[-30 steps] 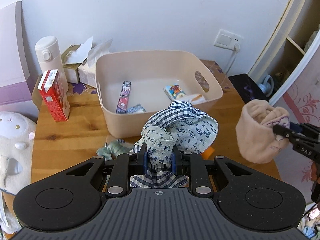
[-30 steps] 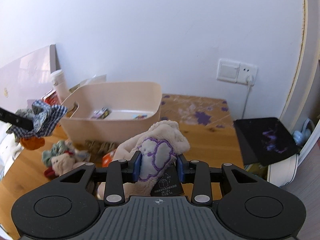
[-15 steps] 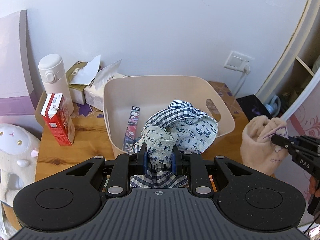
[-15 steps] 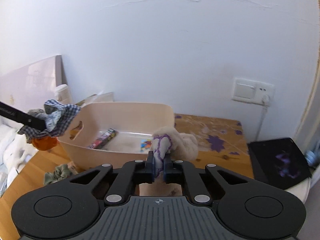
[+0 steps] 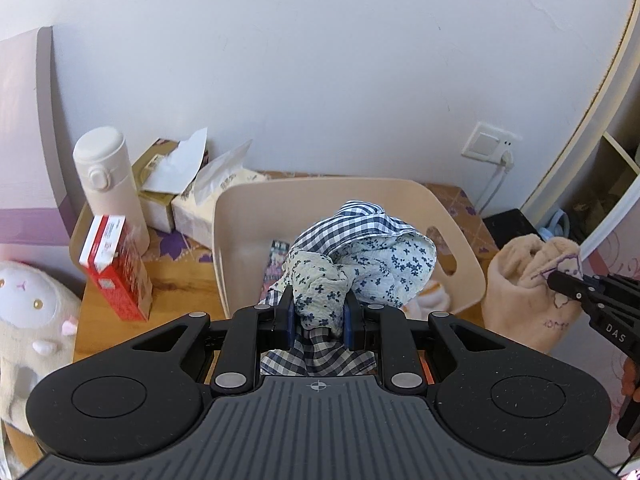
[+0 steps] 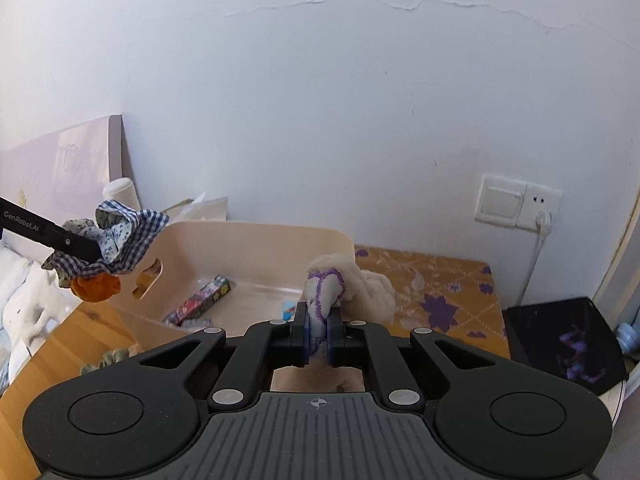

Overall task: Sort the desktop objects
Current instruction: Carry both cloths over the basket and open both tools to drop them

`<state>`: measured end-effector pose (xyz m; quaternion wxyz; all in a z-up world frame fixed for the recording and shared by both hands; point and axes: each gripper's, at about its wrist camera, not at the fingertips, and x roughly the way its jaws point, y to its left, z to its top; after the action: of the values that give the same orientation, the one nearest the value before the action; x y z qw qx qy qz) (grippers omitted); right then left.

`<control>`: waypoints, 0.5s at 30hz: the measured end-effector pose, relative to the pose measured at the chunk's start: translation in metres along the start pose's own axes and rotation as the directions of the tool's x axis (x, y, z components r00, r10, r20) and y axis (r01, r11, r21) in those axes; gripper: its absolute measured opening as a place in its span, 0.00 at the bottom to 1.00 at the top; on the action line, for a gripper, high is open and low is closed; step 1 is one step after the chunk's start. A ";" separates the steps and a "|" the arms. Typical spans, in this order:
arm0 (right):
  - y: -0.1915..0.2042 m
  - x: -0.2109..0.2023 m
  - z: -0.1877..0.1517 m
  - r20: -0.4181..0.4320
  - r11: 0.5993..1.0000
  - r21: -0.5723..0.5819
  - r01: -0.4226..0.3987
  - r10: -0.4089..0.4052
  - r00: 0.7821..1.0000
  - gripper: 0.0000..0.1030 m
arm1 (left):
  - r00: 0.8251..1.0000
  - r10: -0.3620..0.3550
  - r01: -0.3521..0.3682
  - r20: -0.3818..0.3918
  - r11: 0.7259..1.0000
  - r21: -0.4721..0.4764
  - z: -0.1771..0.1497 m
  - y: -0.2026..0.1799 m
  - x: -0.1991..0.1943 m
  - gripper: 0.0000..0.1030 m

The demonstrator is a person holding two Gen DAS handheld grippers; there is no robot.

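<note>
Beige storage bin [image 5: 460,236] near the surface's rear edge already holds snack packets [image 6: 200,298]. Left gripper [image 5: 318,312], jaws clamped on the checked-and-floral cloth bundle [image 5: 360,256], and right gripper [image 6: 319,330], jaws pinched tight on the beige plush cloth [image 6: 340,280], carry both above the bin, unreleased; a green scrunchie [image 6: 106,360] remains at the bin's front.

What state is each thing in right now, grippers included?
left gripper: shut on the checked and floral cloth, held up in front of the bin.
right gripper: shut on the beige fleece cloth, lifted.
beige bin: open-topped, a few small packets inside.
white flask: upright, lid closed.
red carton: standing upright.
tissue boxes: tissue sticking out.
</note>
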<state>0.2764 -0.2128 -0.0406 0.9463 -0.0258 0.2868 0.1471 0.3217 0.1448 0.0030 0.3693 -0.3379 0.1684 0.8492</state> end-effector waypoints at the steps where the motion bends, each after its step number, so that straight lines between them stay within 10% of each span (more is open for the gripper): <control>1: 0.000 0.003 0.004 0.004 1.000 -0.001 -0.001 0.001 1.000 0.07 | 1.000 0.001 -0.001 0.003 1.000 -0.001 0.003 0.000 0.003 0.21; 15: 0.030 0.081 0.049 0.031 0.995 -0.063 -0.074 0.076 0.997 0.07 | 0.993 0.109 -0.110 -0.034 0.994 -0.012 0.021 -0.003 0.074 0.21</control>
<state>0.3577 -0.1560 -0.0427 0.9436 -0.0416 0.2669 0.1916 0.2771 0.1959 -0.0337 0.3169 -0.3448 0.1868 0.8636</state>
